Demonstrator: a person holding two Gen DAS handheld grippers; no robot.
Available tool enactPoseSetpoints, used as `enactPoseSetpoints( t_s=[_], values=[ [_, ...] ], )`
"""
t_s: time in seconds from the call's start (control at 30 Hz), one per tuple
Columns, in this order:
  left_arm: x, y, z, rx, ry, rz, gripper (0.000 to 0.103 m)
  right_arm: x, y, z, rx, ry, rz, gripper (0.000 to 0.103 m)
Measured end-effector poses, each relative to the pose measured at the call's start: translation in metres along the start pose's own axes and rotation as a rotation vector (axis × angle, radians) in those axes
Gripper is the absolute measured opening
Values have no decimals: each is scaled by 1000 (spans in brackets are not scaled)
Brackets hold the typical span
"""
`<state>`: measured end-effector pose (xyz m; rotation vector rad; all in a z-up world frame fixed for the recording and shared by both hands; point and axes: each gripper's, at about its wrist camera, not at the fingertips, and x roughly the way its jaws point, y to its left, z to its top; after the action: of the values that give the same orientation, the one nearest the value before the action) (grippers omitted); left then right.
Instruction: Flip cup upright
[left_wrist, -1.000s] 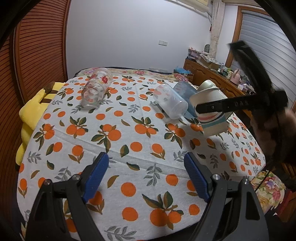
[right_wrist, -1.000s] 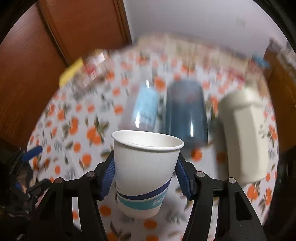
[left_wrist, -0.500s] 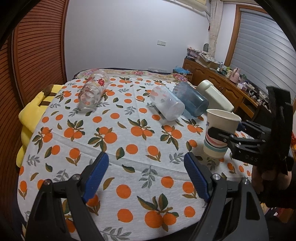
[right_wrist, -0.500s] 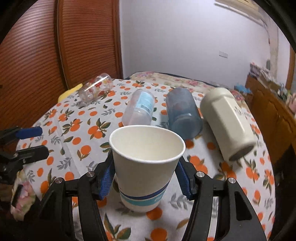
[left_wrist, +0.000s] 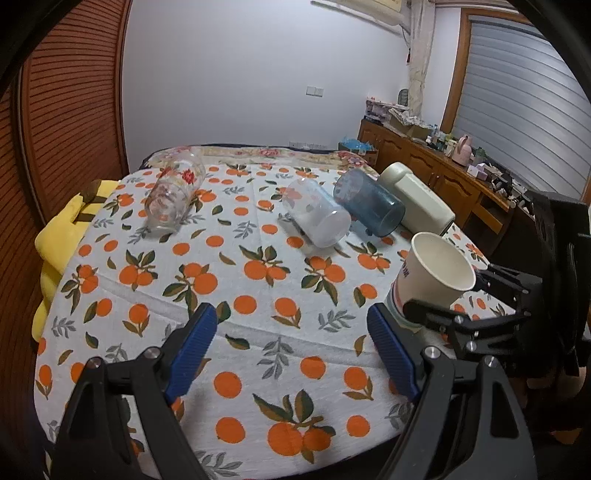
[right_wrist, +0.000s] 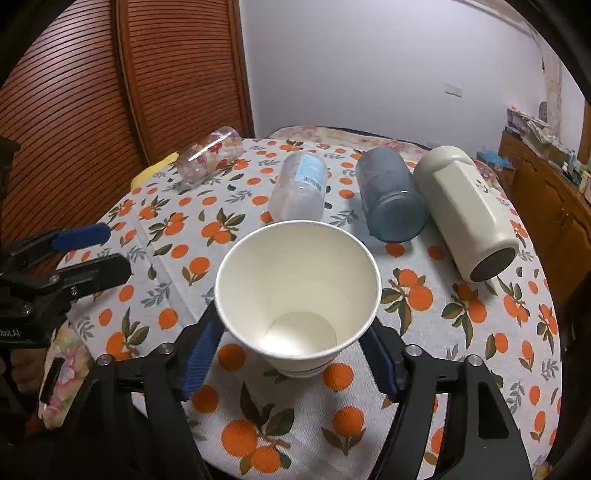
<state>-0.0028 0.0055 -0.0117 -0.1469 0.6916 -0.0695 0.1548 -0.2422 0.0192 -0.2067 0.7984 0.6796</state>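
Note:
My right gripper (right_wrist: 295, 354) is shut on a white paper cup (right_wrist: 299, 291) with a blue band. The cup stands mouth up, low over the near right part of the table; I cannot tell whether its base touches the cloth. It also shows in the left wrist view (left_wrist: 432, 280), held by the right gripper (left_wrist: 461, 299). My left gripper (left_wrist: 295, 347) is open and empty over the near edge of the table. It appears at the left of the right wrist view (right_wrist: 92, 254).
The orange-print tablecloth (left_wrist: 236, 280) carries cups lying on their sides: a flowered glass (left_wrist: 173, 192), a frosted plastic cup (left_wrist: 317, 214), a blue tumbler (left_wrist: 369, 206) and a cream mug (left_wrist: 417, 199). A yellow cushion (left_wrist: 62, 229) is at left. A wooden sideboard (left_wrist: 436, 173) stands right.
My right gripper has lowered the paper cup toward the cloth and tipped forward, so I now look down into the cup. The left gripper stayed put.

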Motion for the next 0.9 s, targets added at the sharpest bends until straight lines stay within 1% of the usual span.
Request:
enactPoseSetpoints(
  t_s=[0.07, 0.2, 0.37, 0.47, 0.67, 0.9],
  values=[
    [-4, -4, 2, 6, -18, 3, 84, -4, -1, -2, 12, -1, 1, 78],
    [-13, -13, 6, 19, -59, 18, 84, -18, -6, -10, 39, -16, 0, 78],
    [-25, -29, 10, 38, -105, 59, 84, -47, -13, -24, 80, -78, -18, 79],
    [-32, -36, 9, 46, -118, 77, 84, -62, -19, -31, 116, -117, -35, 84],
    [-41, -45, 6, 44, -118, 96, 84, -82, -23, -36, 137, -176, -86, 84],
    [-50, -54, -3, 60, -115, 112, 84, -86, -25, -42, 157, -180, -96, 84]
  ],
)
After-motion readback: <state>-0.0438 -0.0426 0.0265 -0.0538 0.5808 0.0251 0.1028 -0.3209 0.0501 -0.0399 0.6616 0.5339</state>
